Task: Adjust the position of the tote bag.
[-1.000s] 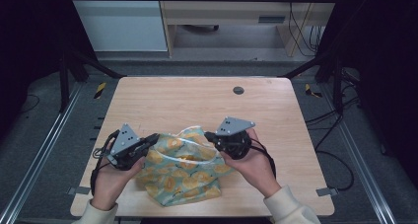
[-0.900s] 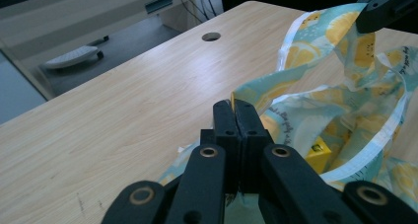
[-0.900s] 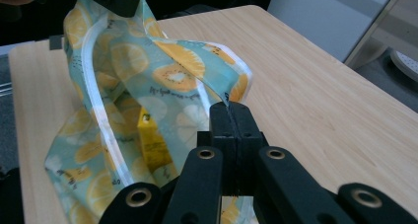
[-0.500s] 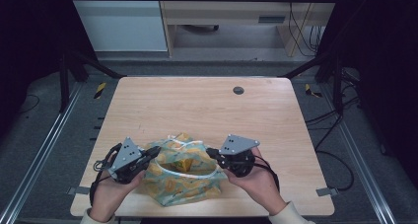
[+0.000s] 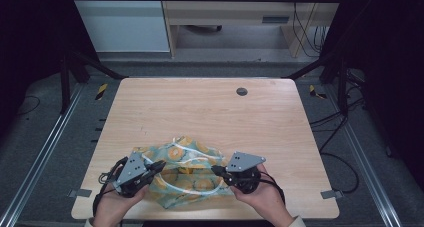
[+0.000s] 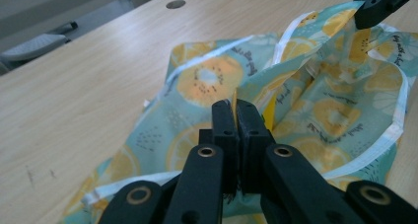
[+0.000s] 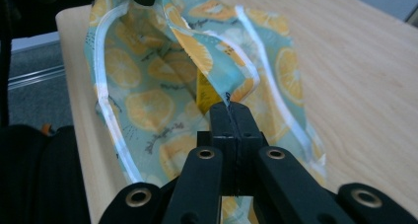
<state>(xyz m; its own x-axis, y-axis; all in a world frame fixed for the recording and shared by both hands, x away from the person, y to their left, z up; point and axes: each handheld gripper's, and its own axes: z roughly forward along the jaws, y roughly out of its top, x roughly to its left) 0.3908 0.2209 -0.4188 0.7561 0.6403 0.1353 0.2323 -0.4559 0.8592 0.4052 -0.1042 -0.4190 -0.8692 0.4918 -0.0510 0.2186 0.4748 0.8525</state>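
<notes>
Desk (image 5: pixel 210 112) of pale wood carries everything, and the cloth serves as the landmark on it. Cloth (image 5: pixel 182 174), teal with yellow citrus slices and white edging, lies crumpled near the desk's near edge, about midway along it, with bare wood stretching away beyond it. At the cloth's left end sits the left gripper (image 5: pixel 159 165), held in a hand that comes up from the near edge; its jaws are pressed together on a fold of the cloth, as the left gripper view shows, where the fabric edge rises between the two black pads (image 6: pixel 235 116). At the cloth's right end sits the right gripper (image 5: pixel 215 169), in the other hand; its jaws are likewise clamped on the cloth's edge, with a raised fold standing up just ahead of them (image 7: pixel 229 113). Between the two grippers the cloth bunches and sags onto the desk. Well beyond the cloth, toward the far edge, a small dark round grommet (image 5: pixel 242 91) is set into the wood
</notes>
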